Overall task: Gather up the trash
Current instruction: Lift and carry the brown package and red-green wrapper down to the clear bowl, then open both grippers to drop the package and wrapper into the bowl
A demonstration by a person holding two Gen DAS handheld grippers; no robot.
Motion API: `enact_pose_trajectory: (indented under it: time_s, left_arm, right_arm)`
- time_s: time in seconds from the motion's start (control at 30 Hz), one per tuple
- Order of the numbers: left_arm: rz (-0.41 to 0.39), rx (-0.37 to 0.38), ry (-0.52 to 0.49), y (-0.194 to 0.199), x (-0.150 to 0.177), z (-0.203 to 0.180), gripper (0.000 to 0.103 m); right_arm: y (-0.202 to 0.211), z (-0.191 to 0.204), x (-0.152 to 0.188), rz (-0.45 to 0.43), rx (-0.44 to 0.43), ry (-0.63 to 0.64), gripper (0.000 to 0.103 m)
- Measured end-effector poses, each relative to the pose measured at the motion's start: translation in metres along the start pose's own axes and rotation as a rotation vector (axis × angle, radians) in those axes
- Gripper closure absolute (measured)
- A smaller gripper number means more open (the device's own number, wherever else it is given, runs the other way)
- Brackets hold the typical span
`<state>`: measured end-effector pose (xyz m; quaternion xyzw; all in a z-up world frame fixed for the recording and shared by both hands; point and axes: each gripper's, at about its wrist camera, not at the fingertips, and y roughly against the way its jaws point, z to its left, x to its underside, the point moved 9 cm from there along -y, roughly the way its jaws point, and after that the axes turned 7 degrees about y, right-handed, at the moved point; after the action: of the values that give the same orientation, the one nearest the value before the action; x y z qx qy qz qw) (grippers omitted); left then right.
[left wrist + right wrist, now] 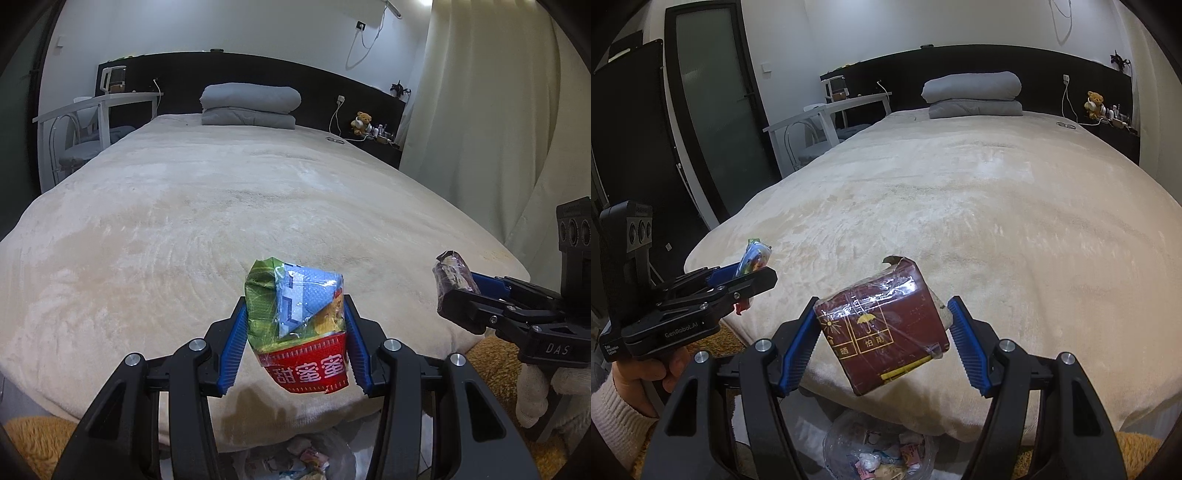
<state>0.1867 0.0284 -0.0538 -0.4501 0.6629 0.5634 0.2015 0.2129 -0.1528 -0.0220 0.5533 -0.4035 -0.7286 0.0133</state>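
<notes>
gripping a snack wrapper [295, 314], left claw [295, 332]; right claw [886, 332] clamps a maroon box [886, 325]

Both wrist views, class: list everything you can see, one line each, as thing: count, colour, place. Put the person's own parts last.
snack wrapper: one, green, blue and red, in the left tool.
small box: one, dark red under clear film, in the right tool.
trash bag: one, clear, litter inside, on the floor at the bed's foot.
bed cover: one, cream, over the bed.
folded quilt: one, grey, at the headboard.
teddy bear: one, brown, on the bedside shelf.
desk: one, white, beside the bed.
curtain: one, pale, beside the bed.
left tool: one, black, blue pads.
right tool: one, black, blue pads.
hand: one, bare, holding the left tool.
</notes>
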Motion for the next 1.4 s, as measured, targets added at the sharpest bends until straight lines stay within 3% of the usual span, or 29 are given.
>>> enact_pose_trajectory:
  time_s: [0.37,0.57,0.93,1.4]
  left_arm:
    - [0.036,0.038,0.015,0.016,0.033,-0.013,0.056]
    - [0.095,0.055,0.033,0.014,0.056,-0.018,0.056]
    - [0.222,0.074,0.091,0.004,0.092,-0.018,0.056]
    - [0.462,0.050,0.187,-0.022,0.150,-0.013,0.056]
  right_arm:
    - [0.015,0.015,0.022,0.009,-0.028,-0.040,0.035]
    - [0.016,0.019,0.038,0.045,-0.063,-0.099,0.035]
    - [0.001,0.025,0.069,0.164,-0.118,-0.199,0.035]
    - [-0.029,0.031,0.118,0.374,-0.147,-0.342,0.035]
